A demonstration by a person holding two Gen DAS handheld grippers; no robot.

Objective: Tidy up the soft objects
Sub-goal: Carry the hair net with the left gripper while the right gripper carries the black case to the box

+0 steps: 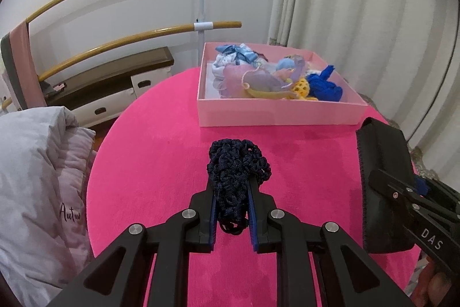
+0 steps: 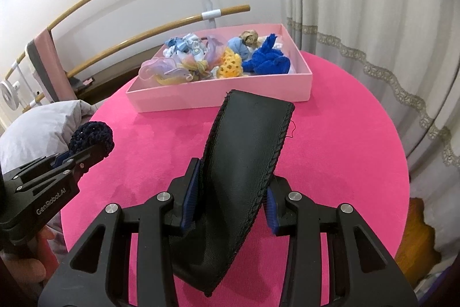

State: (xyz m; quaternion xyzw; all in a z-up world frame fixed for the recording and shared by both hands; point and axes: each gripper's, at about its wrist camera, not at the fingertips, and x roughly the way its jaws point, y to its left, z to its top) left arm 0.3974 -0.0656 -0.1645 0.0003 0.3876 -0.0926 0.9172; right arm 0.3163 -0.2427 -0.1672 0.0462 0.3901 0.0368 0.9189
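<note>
Left wrist view first: we see our left tool [image 1: 232, 189] clamped on a dark navy crocheted scrunchie [image 1: 237, 163], pinched at its near end, with the rest bunching out past the fingertips above the pink worktop [image 1: 161, 140]. We judge it light, soft and springy, so a grip through the middle of the bundle should hold without slipping. Beyond it sits the pink box [image 1: 276, 112], already holding pastel bows, a yellow crochet piece and a bright blue knit item. At the right edge our right tool [image 1: 402, 192] carries a black pouch [image 1: 382, 163].

Right wrist view next: we see the right tool [image 2: 230, 192] clamped on the black leather-like pouch [image 2: 244, 157], which stands up between the pads, its stitched edges showing. We judge it stiffer than the yarn and rather smooth, so holding across its lower flat body suits it. The pink box [image 2: 218, 99] lies ahead on the worktop [image 2: 345, 134], and the left tool [image 2: 86, 156] holds the scrunchie [image 2: 92, 135] at the left.
</note>
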